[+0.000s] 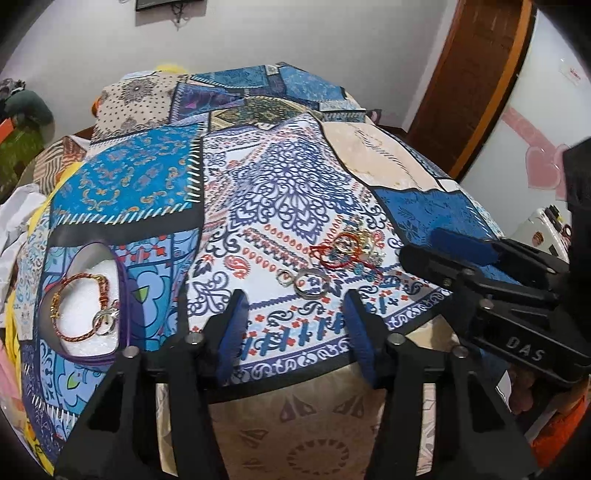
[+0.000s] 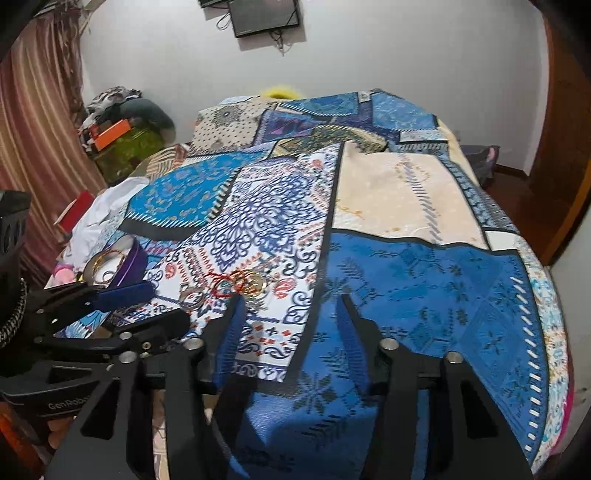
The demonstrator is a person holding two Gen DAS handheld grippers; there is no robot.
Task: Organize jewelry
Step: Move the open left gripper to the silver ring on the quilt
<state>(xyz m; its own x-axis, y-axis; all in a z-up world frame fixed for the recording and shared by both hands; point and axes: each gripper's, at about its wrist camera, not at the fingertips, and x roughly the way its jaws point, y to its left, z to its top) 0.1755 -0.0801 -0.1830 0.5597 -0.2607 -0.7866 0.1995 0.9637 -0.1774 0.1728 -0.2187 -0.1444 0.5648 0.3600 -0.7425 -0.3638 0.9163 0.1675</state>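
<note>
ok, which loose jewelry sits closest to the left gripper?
The silver rings, just ahead of the open left gripper. The red-and-gold tangle lies farther out.

A patchwork bedspread of blue, cream and white printed panels covers the bed and fills the middle of both views. On the white wall at the top hangs a dark screen with cables dangling below it. A striped reddish curtain runs down the left edge, beside a heap of clothes. A brown wooden door stands upper right.
</note>
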